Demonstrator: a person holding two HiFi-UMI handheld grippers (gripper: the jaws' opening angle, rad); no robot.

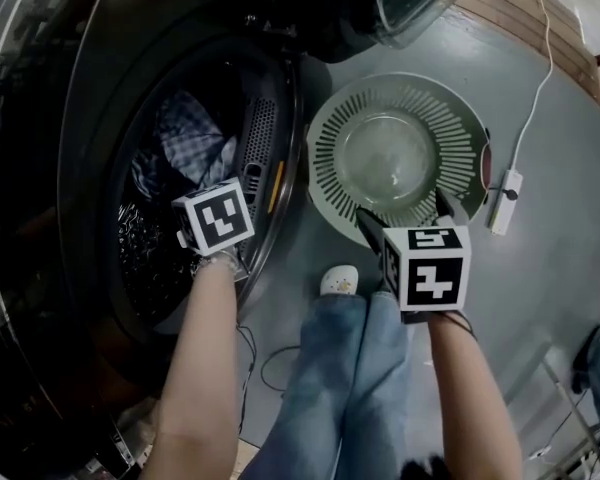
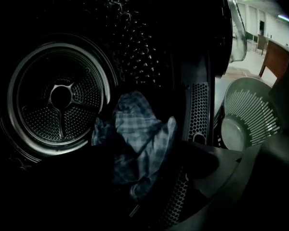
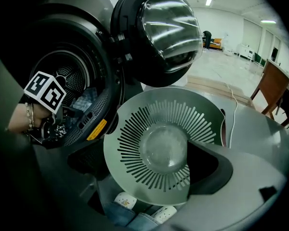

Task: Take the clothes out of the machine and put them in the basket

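Left gripper (image 2: 154,165): jaws apart, nothing pinched yet. It is inside the machine's drum (image 2: 62,97), pointing down at a blue plaid garment (image 2: 135,138), which lies in the gap between the jaws. No pad visibly presses on it; the lower part of the view is very dark.

Right gripper (image 1: 404,213): jaws wide apart, empty, hanging over the near rim of the basket (image 3: 135,129).

The garment sits on the drum's lower wall, close to the front edge of the opening, crumpled. No other garment can be made out in the dark drum. The basket stands on the floor just beside the machine's opening, below the swung-open door (image 3: 164,28), and holds nothing.

Step, as I judge it: reaching in for the first grab, so the task is barely begun. Next move needs the left jaws pushed down into the bunched fabric and closed on a thick fold, then lifted clear over the opening's lip and across to the basket. Risk: a thin pinch slips, or the fabric trails and snags on the lip.
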